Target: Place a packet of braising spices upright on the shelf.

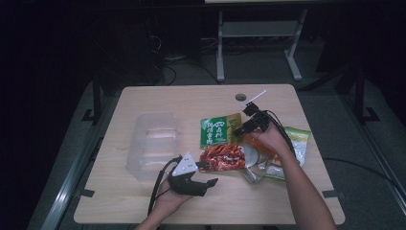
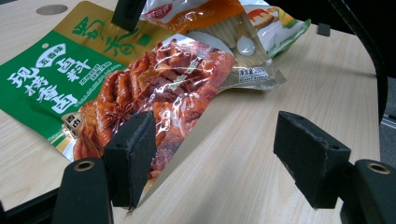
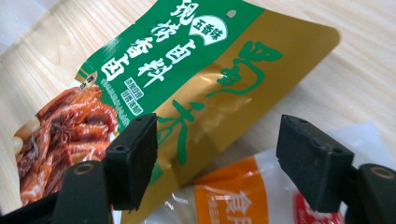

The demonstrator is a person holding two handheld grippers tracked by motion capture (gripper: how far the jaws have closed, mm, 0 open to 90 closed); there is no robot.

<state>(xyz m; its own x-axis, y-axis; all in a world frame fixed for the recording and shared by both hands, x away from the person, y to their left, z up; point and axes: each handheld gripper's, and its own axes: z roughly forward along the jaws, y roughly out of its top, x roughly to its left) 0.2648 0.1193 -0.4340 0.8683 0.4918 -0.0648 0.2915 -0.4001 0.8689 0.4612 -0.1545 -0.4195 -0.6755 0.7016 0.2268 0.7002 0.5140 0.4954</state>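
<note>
A green-and-gold seasoning packet lies flat mid-table. A clear packet of red braised meat overlaps its near end. To the right an orange, white and green snack packet rests partly under both. My right gripper hovers open over the gold end of the green packet, which lies below and between the jaws, pads apart from it. My left gripper rests low and open beside the near edge of the red packet; bare wood lies between its pads.
A clear plastic bin stands on the left half of the wooden table. A round cable hole sits near the far edge. Cables trail from both grippers toward the near side.
</note>
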